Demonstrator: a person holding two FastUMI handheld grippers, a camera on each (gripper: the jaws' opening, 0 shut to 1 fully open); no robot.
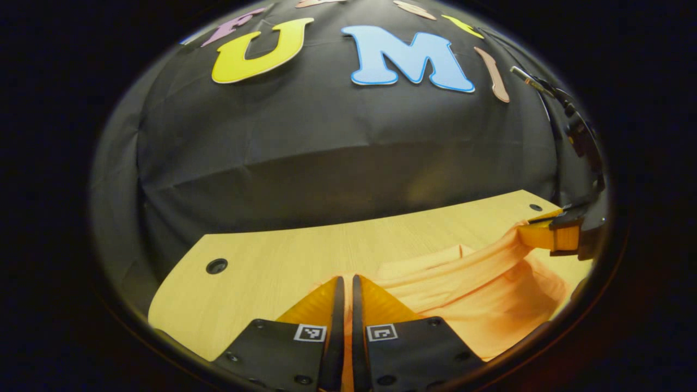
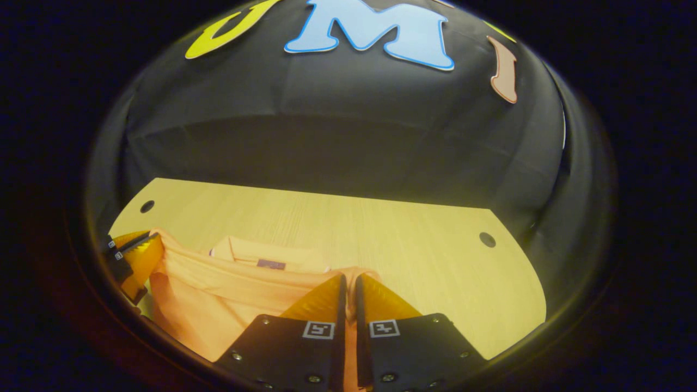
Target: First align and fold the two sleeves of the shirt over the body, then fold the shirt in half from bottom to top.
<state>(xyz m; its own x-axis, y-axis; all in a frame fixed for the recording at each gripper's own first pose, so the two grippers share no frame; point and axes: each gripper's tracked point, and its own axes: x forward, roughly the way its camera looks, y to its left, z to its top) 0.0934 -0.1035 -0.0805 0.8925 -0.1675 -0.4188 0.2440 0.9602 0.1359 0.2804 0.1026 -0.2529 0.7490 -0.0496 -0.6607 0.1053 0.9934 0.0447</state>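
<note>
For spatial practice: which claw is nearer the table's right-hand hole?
Right: right claw is just beside the hole; left claw is across the shirt.

This is looking like a recording booth set up for staged work, not a home. Black cloth [image 1: 337, 158] is hanging as a wall behind and curving around the sides, creased and draped. A pale wood-grain desk [image 1: 283, 256] is standing against it, with rounded corners and dark round holes [image 1: 216, 266] near its corners, like an office desk. A black rig with a cable [image 1: 577, 130] is hanging at the cloth's right edge in the left gripper view.
</note>
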